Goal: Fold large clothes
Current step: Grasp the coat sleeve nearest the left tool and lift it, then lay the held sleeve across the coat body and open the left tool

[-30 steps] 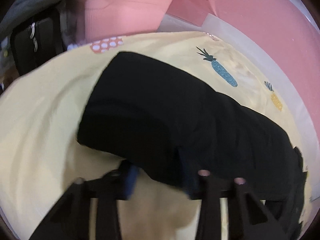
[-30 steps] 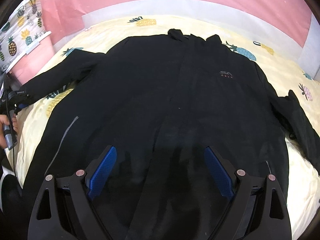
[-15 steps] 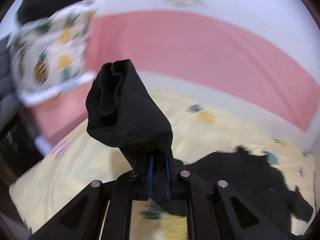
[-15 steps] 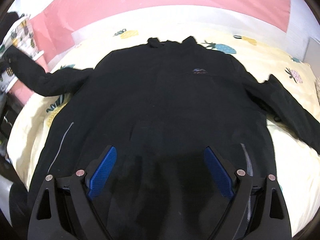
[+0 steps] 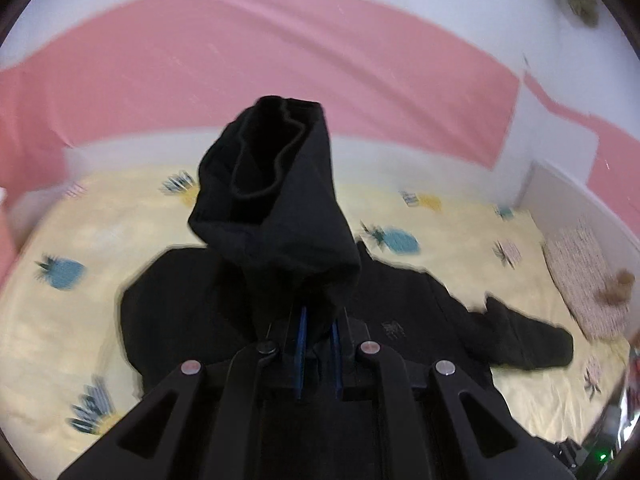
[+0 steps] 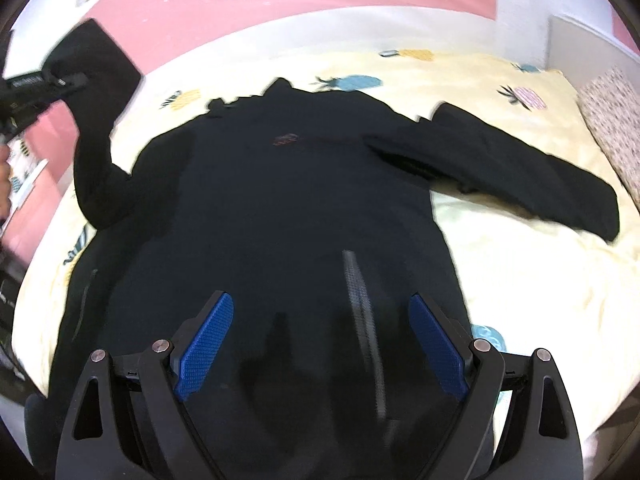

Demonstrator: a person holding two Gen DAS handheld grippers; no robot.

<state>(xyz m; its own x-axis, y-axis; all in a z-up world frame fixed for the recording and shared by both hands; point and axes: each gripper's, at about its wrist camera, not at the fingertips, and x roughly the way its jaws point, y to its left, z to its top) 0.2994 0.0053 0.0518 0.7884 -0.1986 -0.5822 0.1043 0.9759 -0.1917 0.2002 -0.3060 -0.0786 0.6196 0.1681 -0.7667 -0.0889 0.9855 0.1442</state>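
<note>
**Black jacket spread on a pineapple-print bedsheet, one sleeve raised**

Near: right gripper (image 6: 320, 344), jaws wide apart and holding nothing, above the black jacket's (image 6: 280, 208) hem. Left: left gripper (image 5: 319, 354), pinched closed on the left sleeve (image 5: 276, 200), cuff lifted off the bedsheet (image 6: 520, 264). Right: the other sleeve lies flat. Far: bare sheet, then pink wall (image 5: 280, 60).

Black jacket (image 6: 288, 200) over pale yellow bedsheet (image 6: 520, 264) printed with blue, yellow and pink pineapples (blurred), pink-and-white wall (image 5: 280, 60) behind, blue gripper pads (image 6: 204, 344).
</note>
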